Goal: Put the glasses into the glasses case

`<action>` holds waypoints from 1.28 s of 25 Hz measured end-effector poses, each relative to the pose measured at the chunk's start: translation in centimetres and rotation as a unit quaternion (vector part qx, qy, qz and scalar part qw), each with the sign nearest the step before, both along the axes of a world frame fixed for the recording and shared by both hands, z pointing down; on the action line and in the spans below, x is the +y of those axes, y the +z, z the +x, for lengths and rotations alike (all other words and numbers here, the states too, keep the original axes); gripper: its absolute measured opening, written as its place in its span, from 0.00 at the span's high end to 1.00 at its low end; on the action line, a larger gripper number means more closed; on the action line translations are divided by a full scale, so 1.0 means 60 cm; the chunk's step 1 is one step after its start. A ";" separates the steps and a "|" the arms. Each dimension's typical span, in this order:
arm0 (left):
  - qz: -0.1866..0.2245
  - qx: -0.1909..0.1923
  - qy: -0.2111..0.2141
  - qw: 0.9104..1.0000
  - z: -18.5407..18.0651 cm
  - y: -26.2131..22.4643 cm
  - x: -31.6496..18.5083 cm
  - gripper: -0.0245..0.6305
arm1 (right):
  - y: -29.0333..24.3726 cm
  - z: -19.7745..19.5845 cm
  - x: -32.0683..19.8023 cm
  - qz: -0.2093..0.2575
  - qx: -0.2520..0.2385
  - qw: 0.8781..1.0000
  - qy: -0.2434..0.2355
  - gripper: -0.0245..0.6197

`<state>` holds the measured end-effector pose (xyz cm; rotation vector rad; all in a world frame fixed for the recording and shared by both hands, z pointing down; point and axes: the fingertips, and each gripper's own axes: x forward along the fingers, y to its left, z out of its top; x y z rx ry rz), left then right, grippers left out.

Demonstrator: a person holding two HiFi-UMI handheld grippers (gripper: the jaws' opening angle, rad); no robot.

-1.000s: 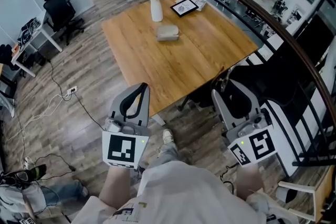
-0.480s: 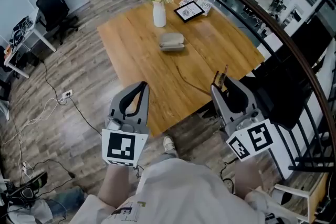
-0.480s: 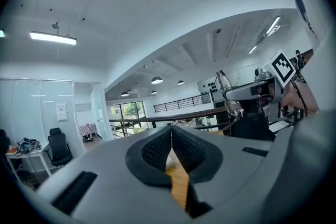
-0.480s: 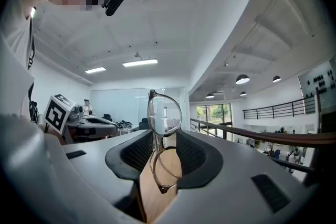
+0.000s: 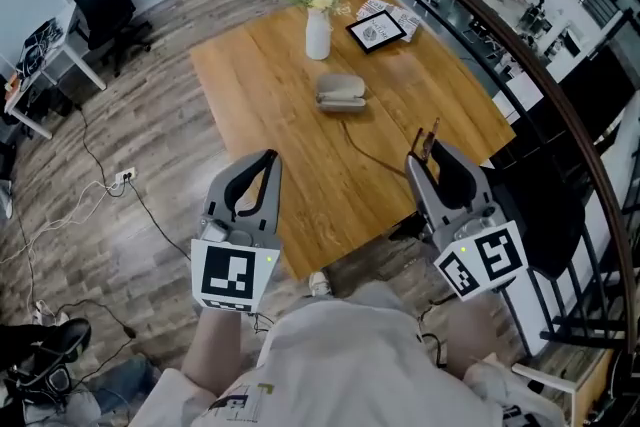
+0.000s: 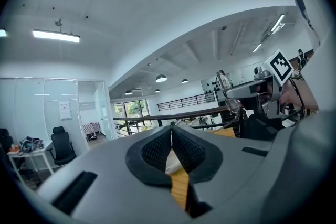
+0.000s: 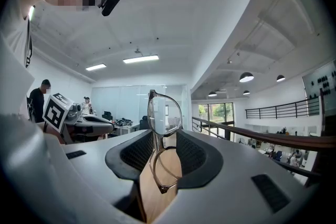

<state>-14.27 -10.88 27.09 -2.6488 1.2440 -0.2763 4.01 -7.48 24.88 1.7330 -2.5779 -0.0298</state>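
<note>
- Worktop: wooden. Both grippers are held at its near edge.
- Left gripper: jaws pressed together, nothing between them.
- Right gripper: jaws clamped on the glasses, frame upright, one lens standing above the tips.
- Glasses case: grey, looks shut, mid-worktop toward the far edge, near a white vase.
- Glasses: carried, well apart from the case.
- Step, judged: bringing the glasses to the case. Next move calls for reaching it and opening the lid with the free left jaws.
</note>
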 end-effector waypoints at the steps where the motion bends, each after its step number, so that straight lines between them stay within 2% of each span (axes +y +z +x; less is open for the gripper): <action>1: -0.004 0.000 -0.004 1.000 0.000 0.004 -0.007 0.93 | 0.003 0.002 -0.009 -0.001 0.002 1.000 -0.002 0.71; 3: -0.013 0.000 -0.013 1.000 0.002 0.010 -0.022 0.93 | 0.007 0.007 -0.030 -0.004 0.005 1.000 -0.008 0.71; 8: -0.001 -0.019 -0.021 1.000 0.014 0.013 -0.075 0.93 | 0.009 0.021 -0.101 -0.012 0.010 0.999 -0.032 0.71; 14: -0.006 -0.035 -0.050 0.998 0.060 0.012 -0.145 0.93 | 0.014 0.066 -0.201 -0.027 0.014 0.997 -0.073 0.71; 18: -0.024 -0.030 -0.072 0.997 0.082 0.041 -0.195 0.93 | 0.045 0.082 -0.273 -0.041 0.045 0.992 -0.108 0.71; 20: -0.034 -0.029 -0.079 0.996 0.095 0.056 -0.222 0.93 | 0.064 0.089 -0.312 -0.048 0.070 0.989 -0.123 0.71; 24: -0.056 -0.029 -0.086 0.994 0.120 0.082 -0.271 0.93 | 0.121 0.095 -0.388 -0.055 0.171 0.974 -0.138 0.71; 28: -0.071 -0.039 -0.087 0.993 0.139 0.108 -0.318 0.93 | 0.193 0.090 -0.450 -0.093 0.158 0.968 -0.169 0.71; 32: -0.082 -0.052 -0.089 0.991 0.153 0.145 -0.357 0.93 | 0.272 0.098 -0.507 -0.120 0.154 0.965 -0.174 0.71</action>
